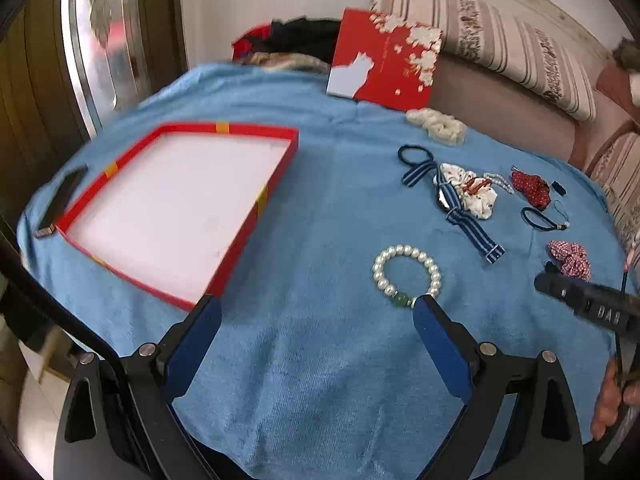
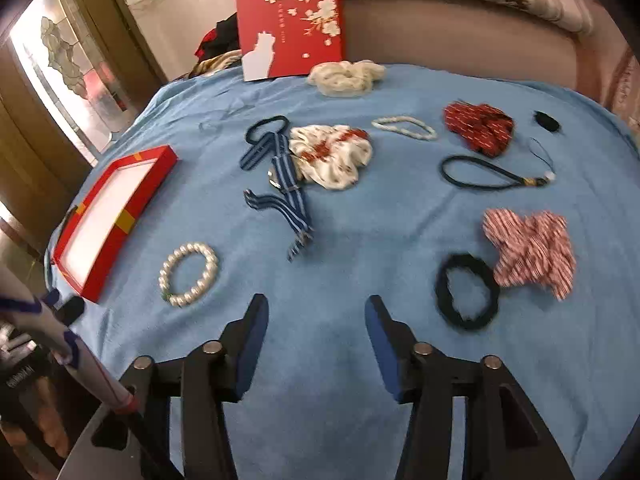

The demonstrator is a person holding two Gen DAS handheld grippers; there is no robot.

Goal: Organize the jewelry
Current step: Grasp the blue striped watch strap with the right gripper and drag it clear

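Starting from the largest item: the blue cloth (image 1: pixel 320 360) is spread under everything. The red tray (image 1: pixel 176 208), bare inside, is seen ahead and left of the left gripper (image 1: pixel 316 316), its near corner just beside the left fingertip. The watch on a striped strap (image 2: pixel 288 196) and the scrunchies lie farther out. The pearl bracelet (image 1: pixel 406 276) rests flat just ahead of the left gripper's right fingertip, touching or nearly so.

Left gripper: spread wide, nothing held. Right gripper (image 2: pixel 316 316): also released, empty, poised over bare cloth, with the black hair tie (image 2: pixel 466 292) ahead to its right.

Judged step: bracelet pickup. One bead run is best straddled, fingers lowered to the cloth without snagging it, then pinched gently so the beads are not rolled away.
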